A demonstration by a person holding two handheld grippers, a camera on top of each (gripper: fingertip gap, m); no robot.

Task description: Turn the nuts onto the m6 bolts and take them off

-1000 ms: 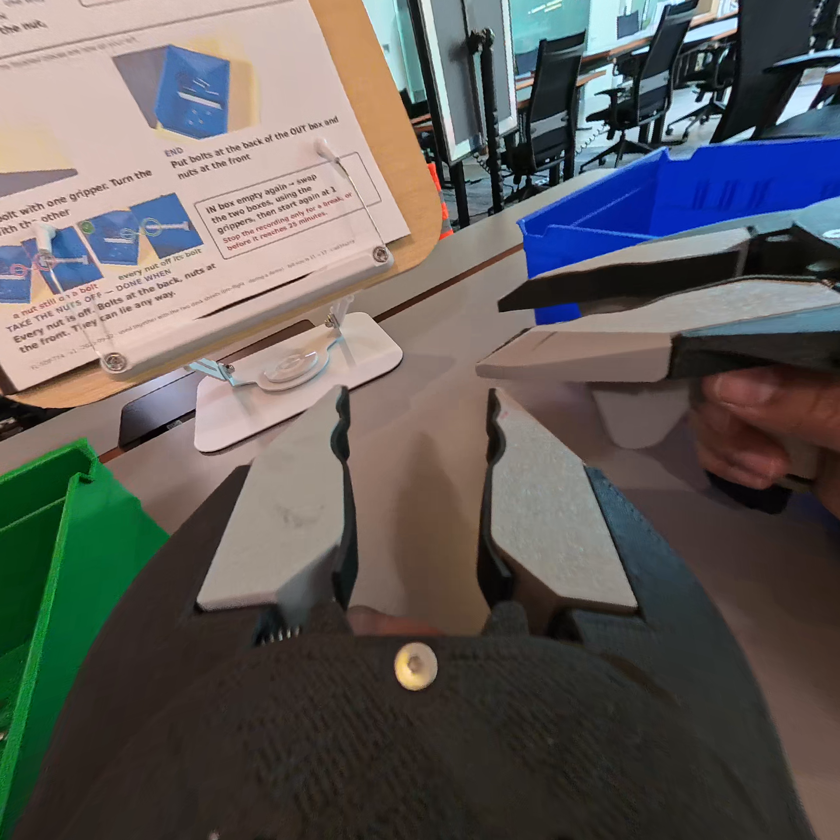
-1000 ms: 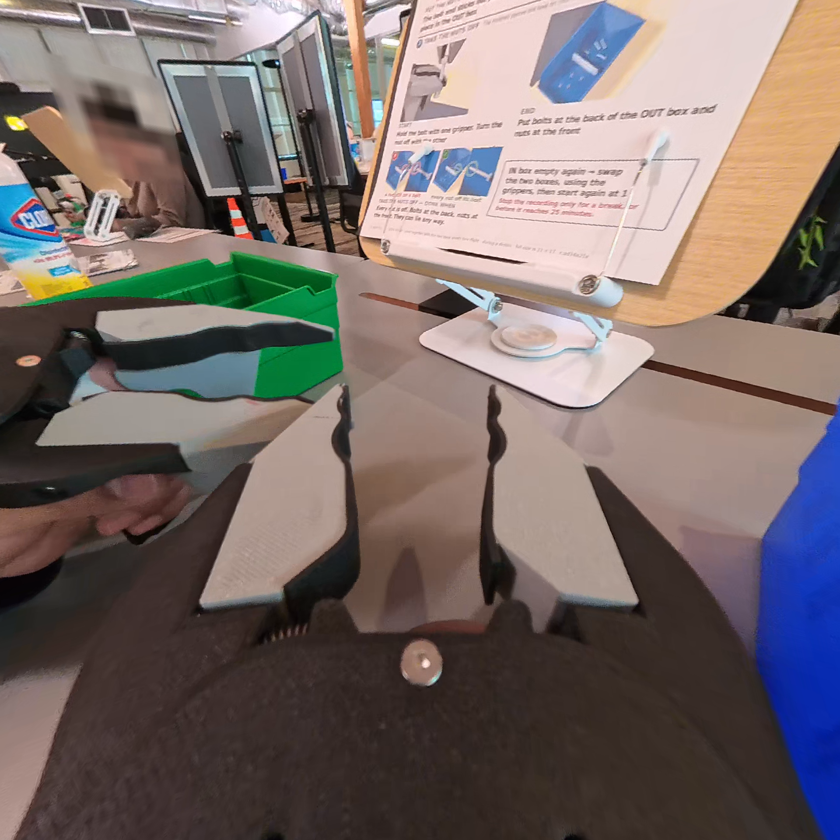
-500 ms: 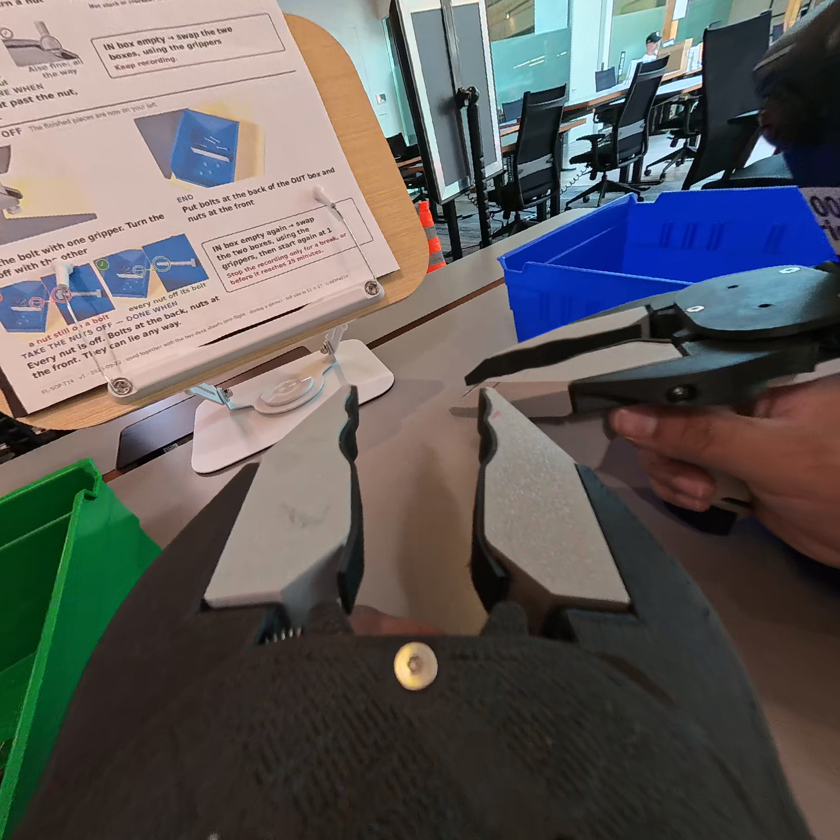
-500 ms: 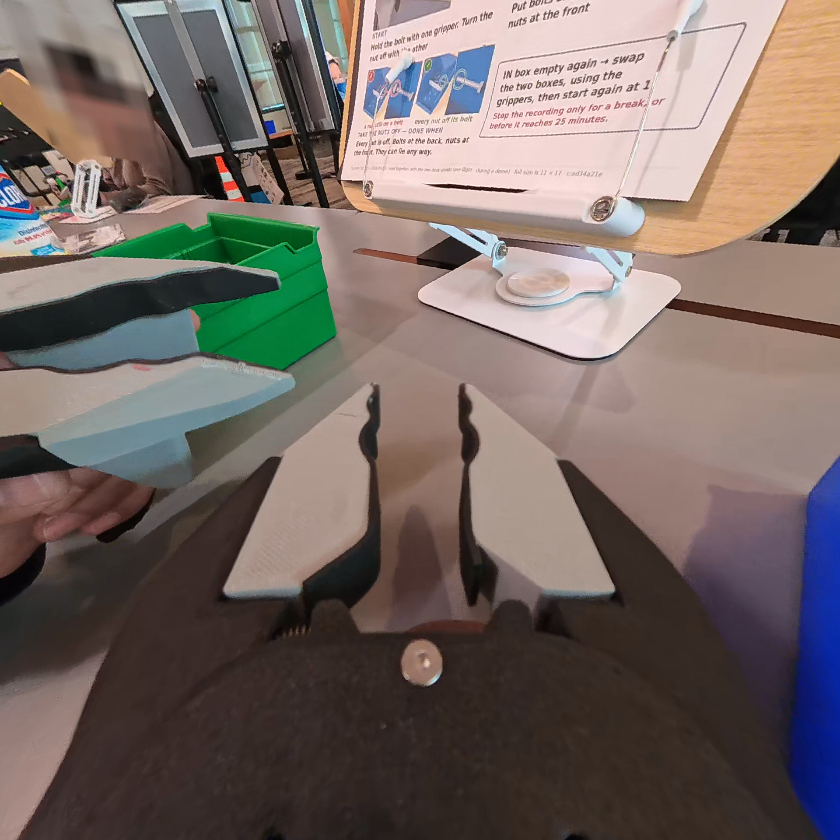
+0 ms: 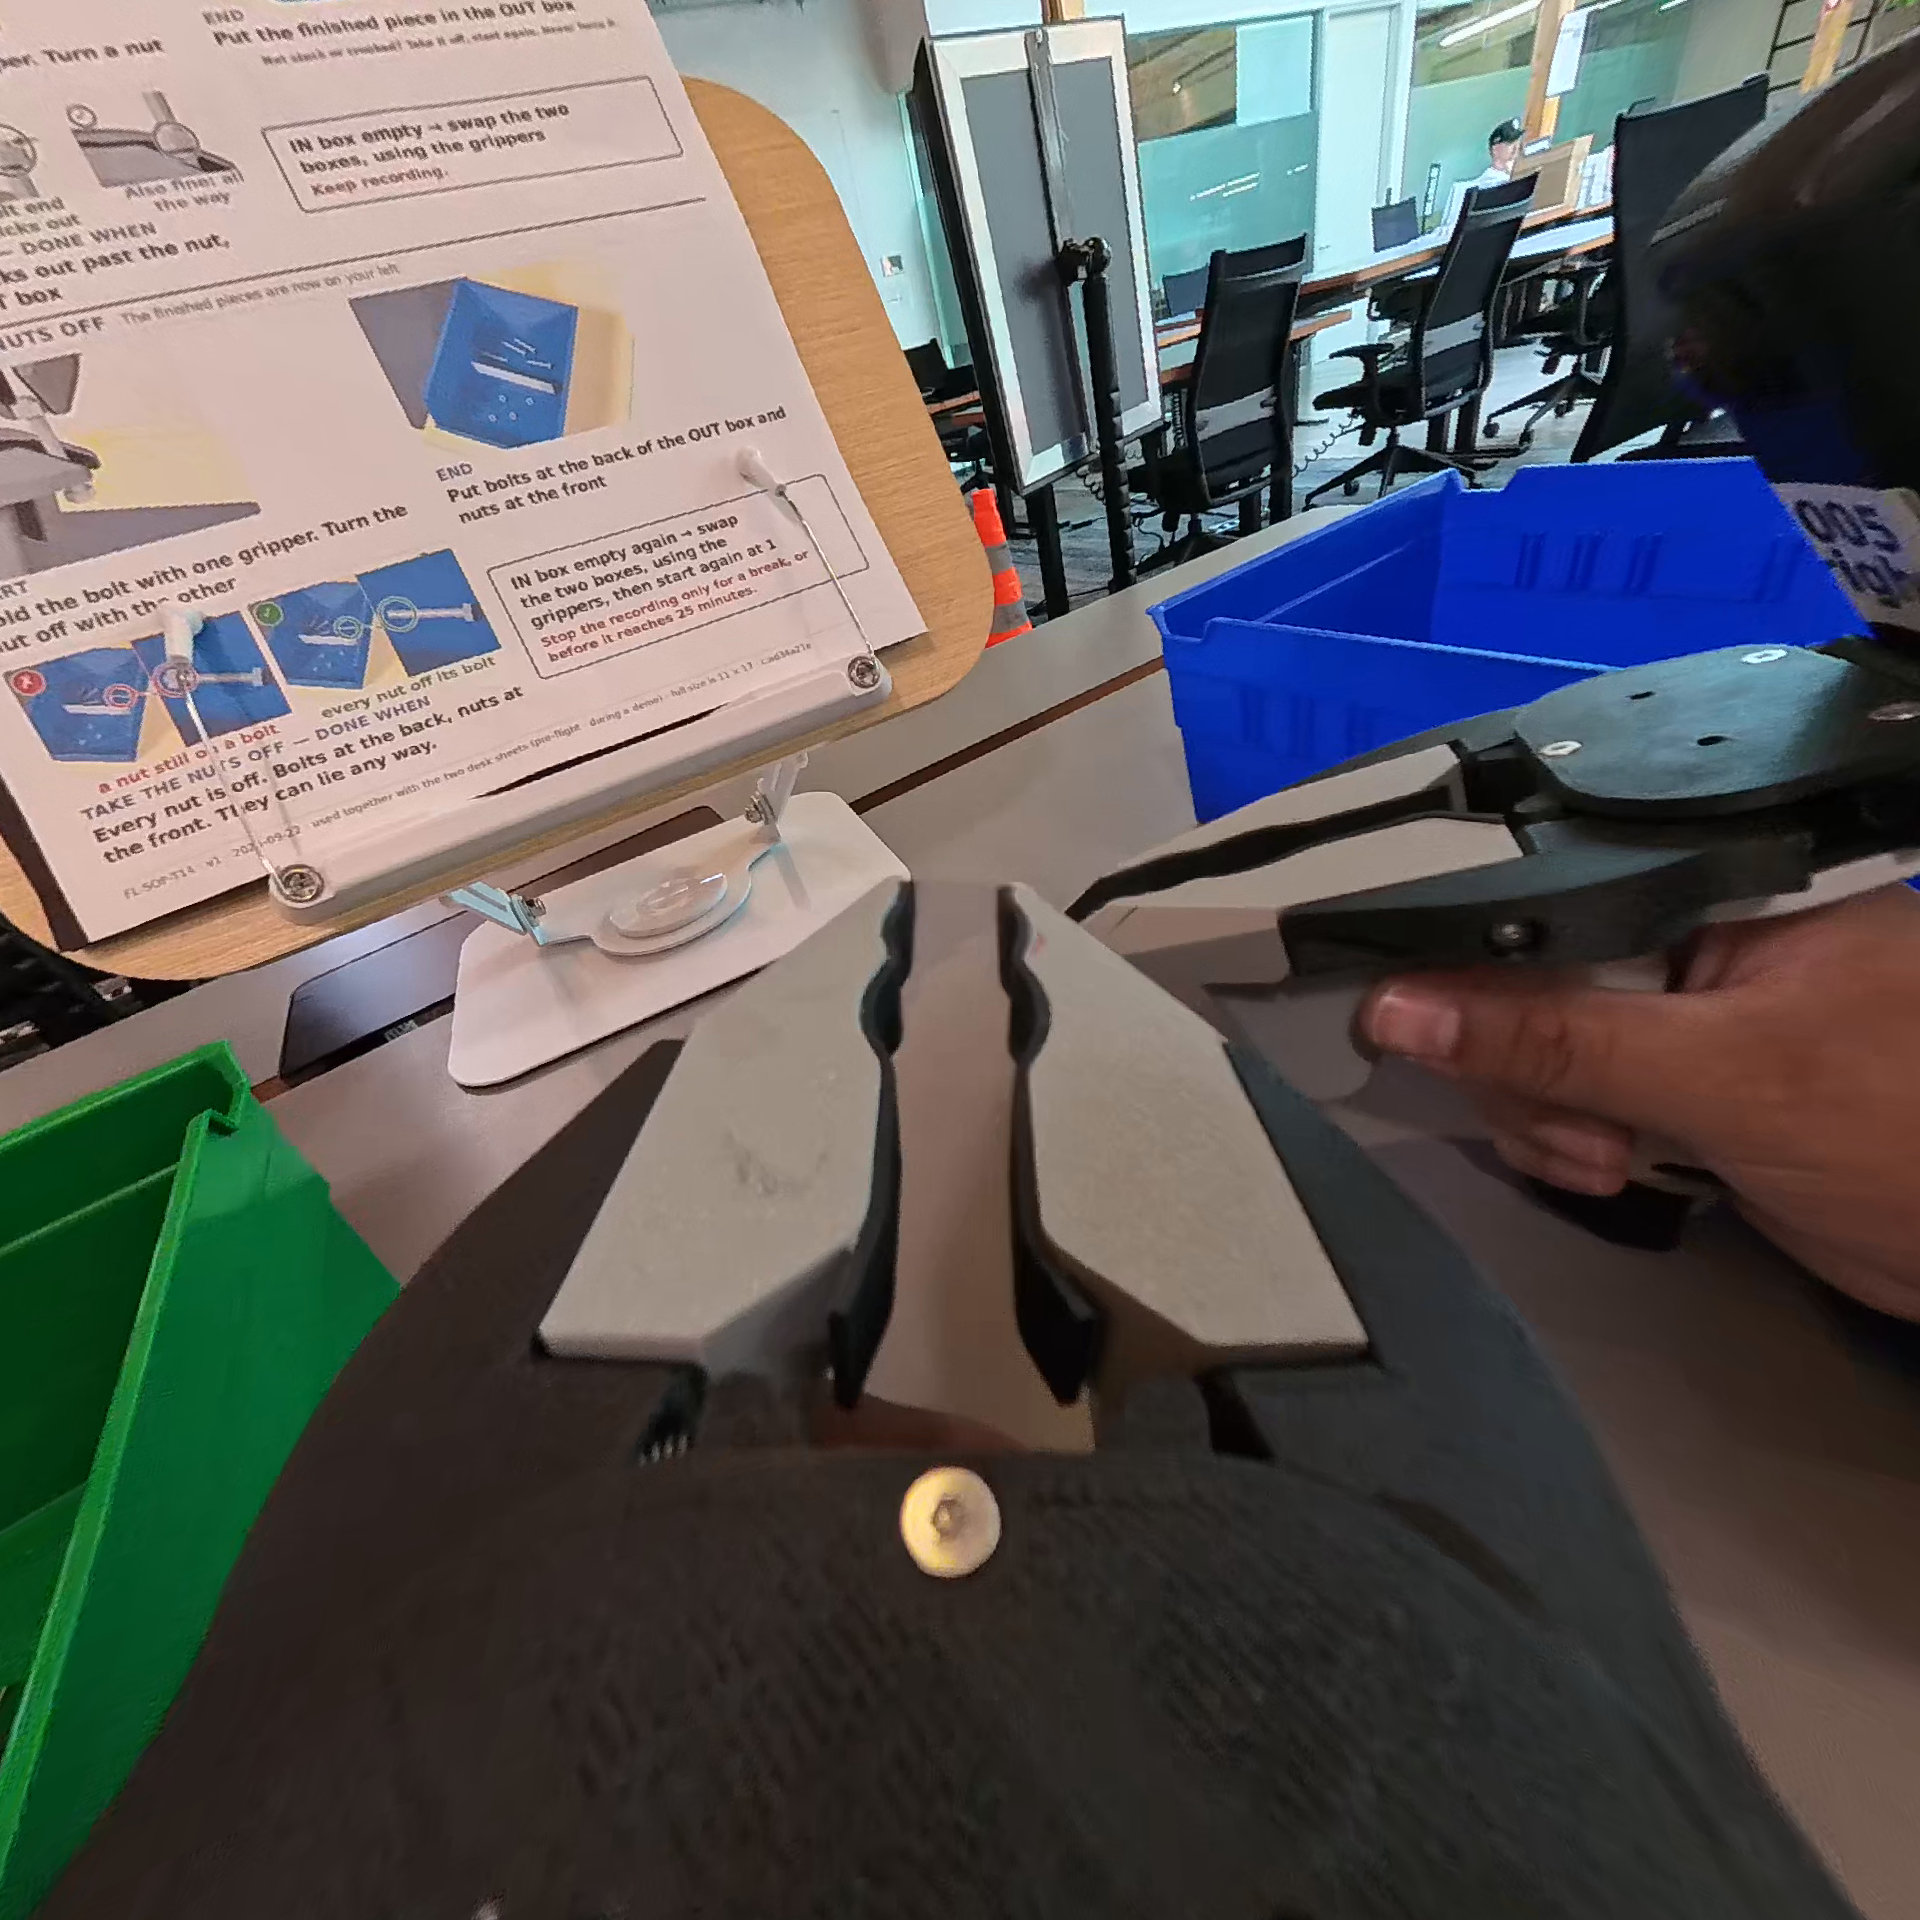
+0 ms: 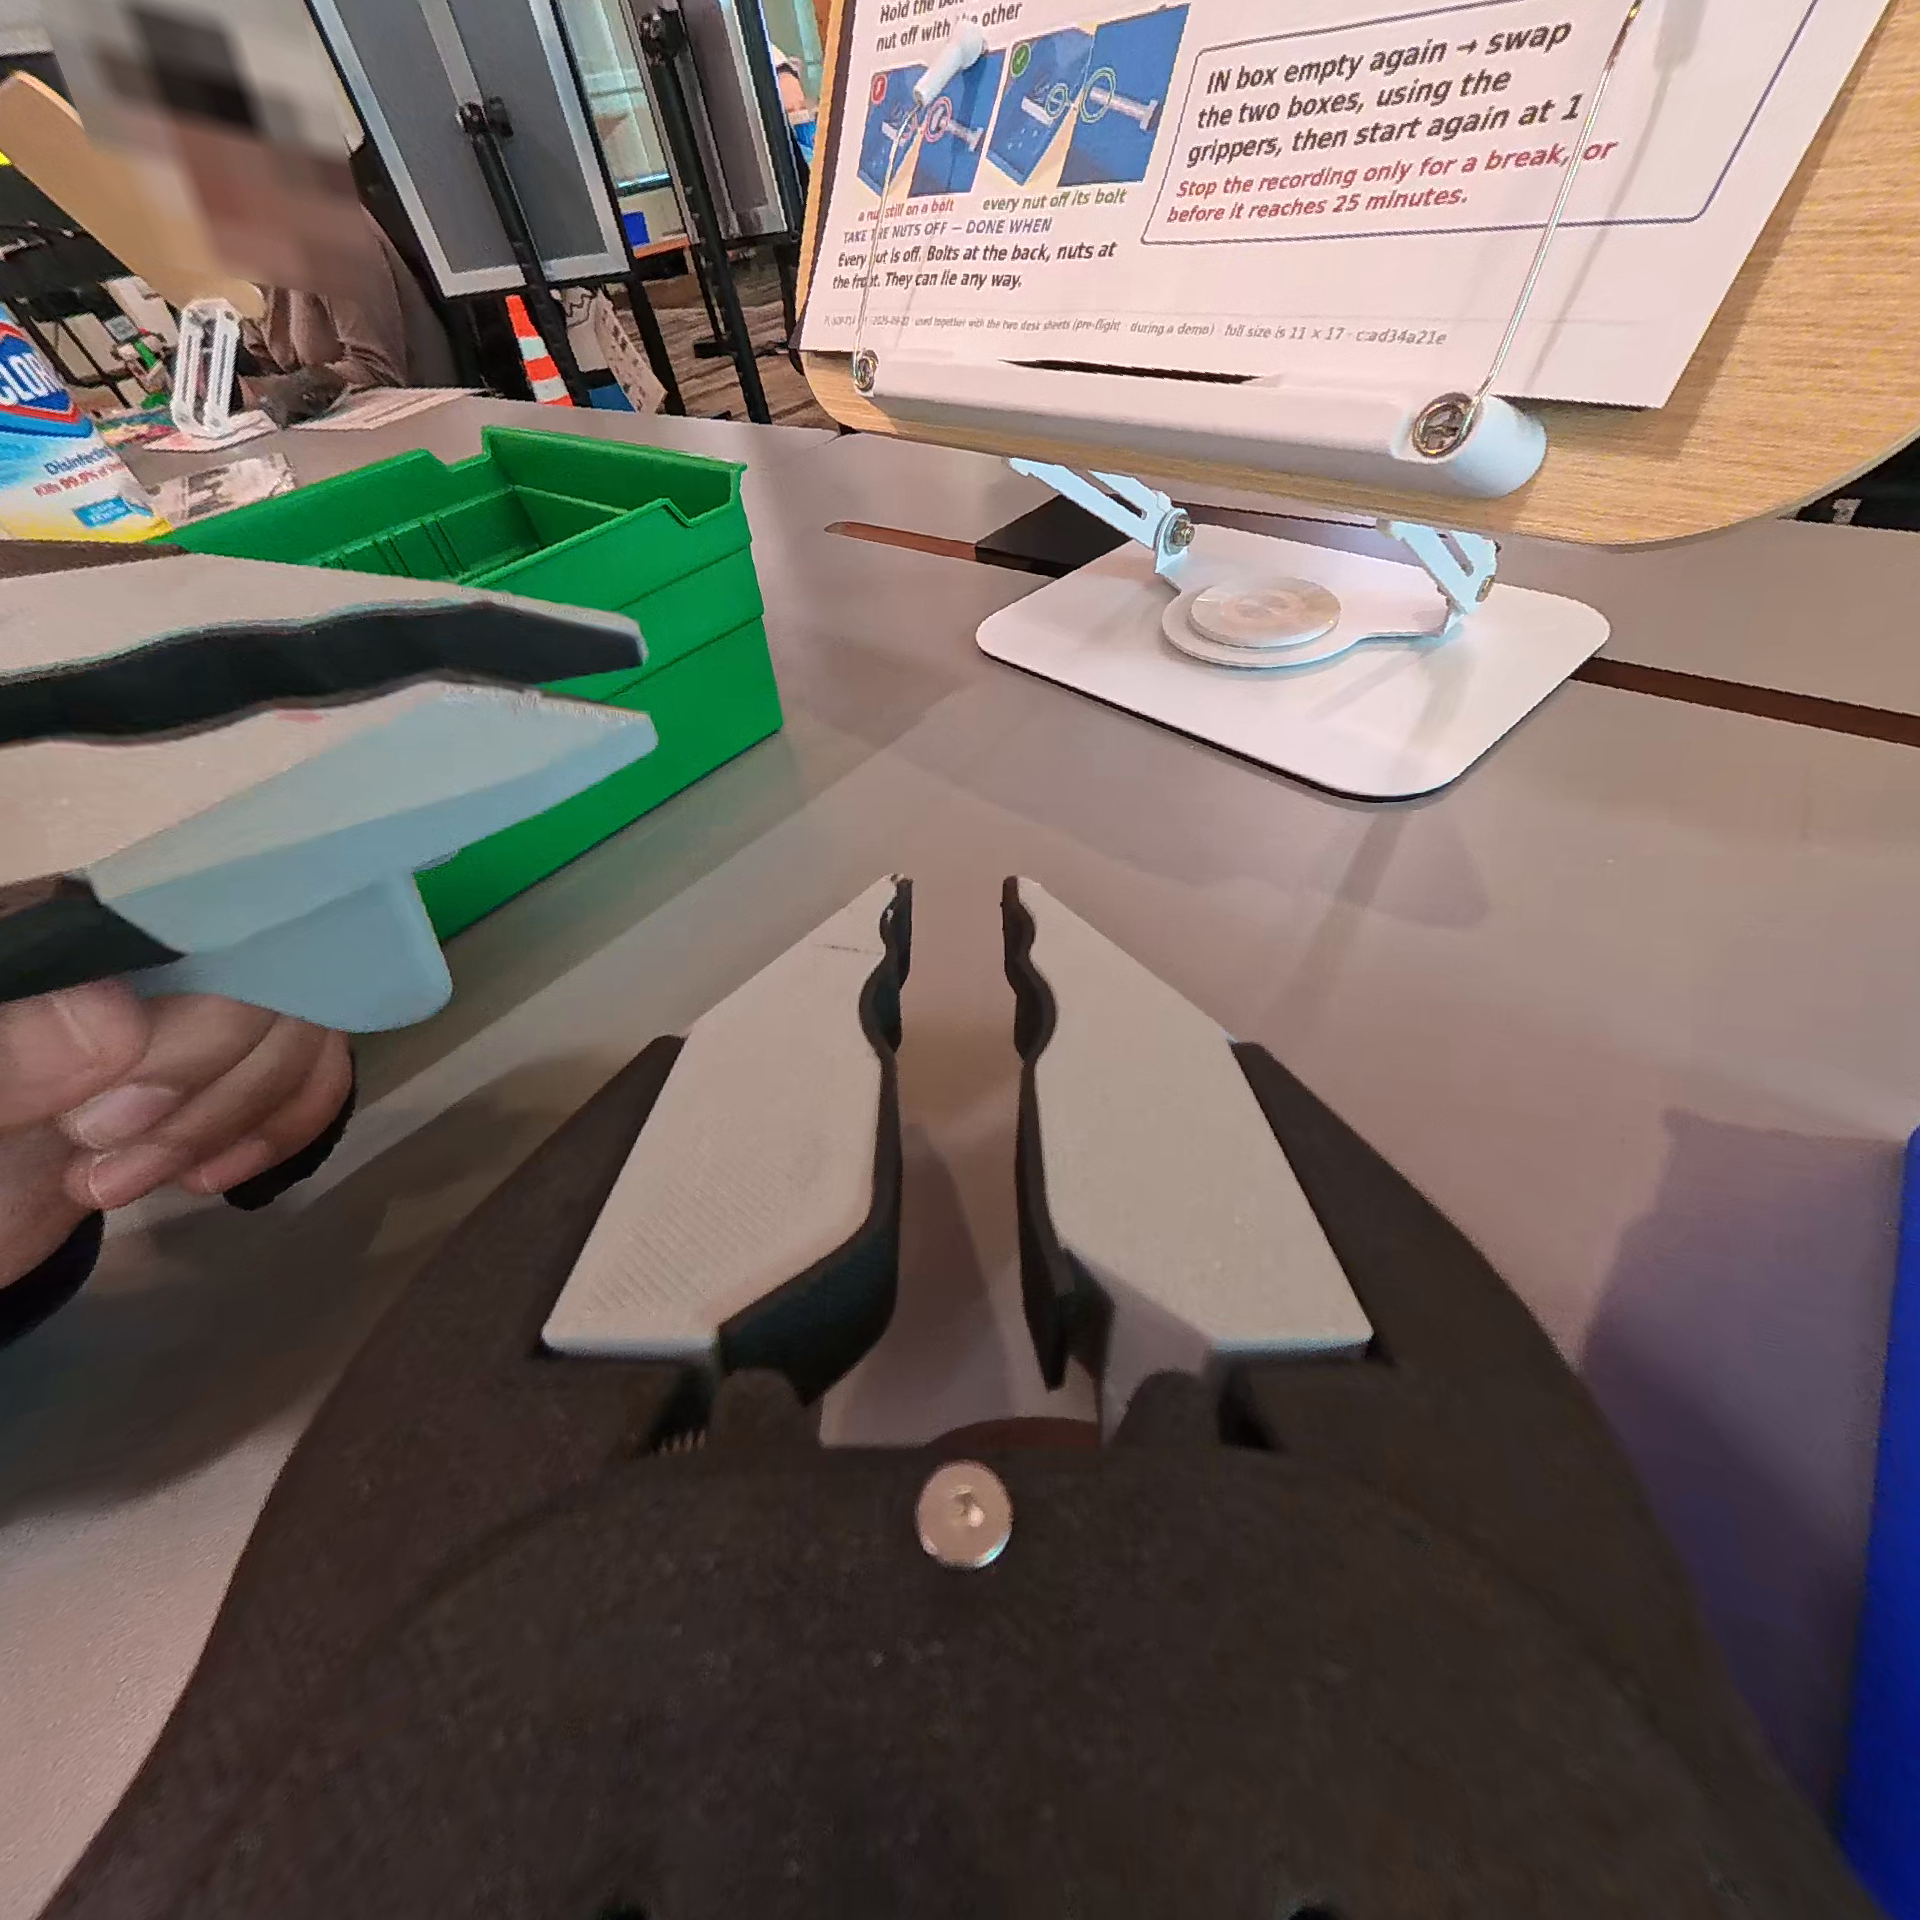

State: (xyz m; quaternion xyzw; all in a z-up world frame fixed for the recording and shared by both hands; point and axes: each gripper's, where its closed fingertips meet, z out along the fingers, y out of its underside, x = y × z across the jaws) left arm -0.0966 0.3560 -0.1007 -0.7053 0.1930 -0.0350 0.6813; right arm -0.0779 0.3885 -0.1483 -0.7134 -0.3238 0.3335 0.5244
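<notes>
Left wrist view shows our left gripper [image 5: 951, 909] held above the grey table [image 5: 1039, 707]. Its 2 fingers are a little apart, with a thin gap and nothing in it. We see the right gripper [image 5: 1091, 894] come in from the right side, held by a hand [image 5: 1683, 1081]. Its fingers look nearly together from this side, and they hold nothing that we can see. The tips of the 2 grippers are just beside each other.

A green box [image 5: 156, 1351] sits at the left edge. It is cut off, so we cannot see inside it. A blue box [image 5: 1455, 644] stands at the back right. Our right gripper and hand hide its lower corner. We can see part of its inside, and no nuts or bolts show there.

A sheet of paper [image 5: 416, 416] leans on a wooden stand [image 5: 894, 364] with a white foot [image 5: 665, 935].

In the right wrist view our right gripper [image 6: 956, 899] has its 2 fingers a little apart too, with nothing between them. The left gripper [image 6: 644, 686] reaches in from the left. The green box [image 6: 623, 582] has parts inside, but we cannot see down into them. The blue box [image 6: 1886, 1558] is only a strip at the right edge.

We cannot find the nuts and bolts in either view.
</notes>
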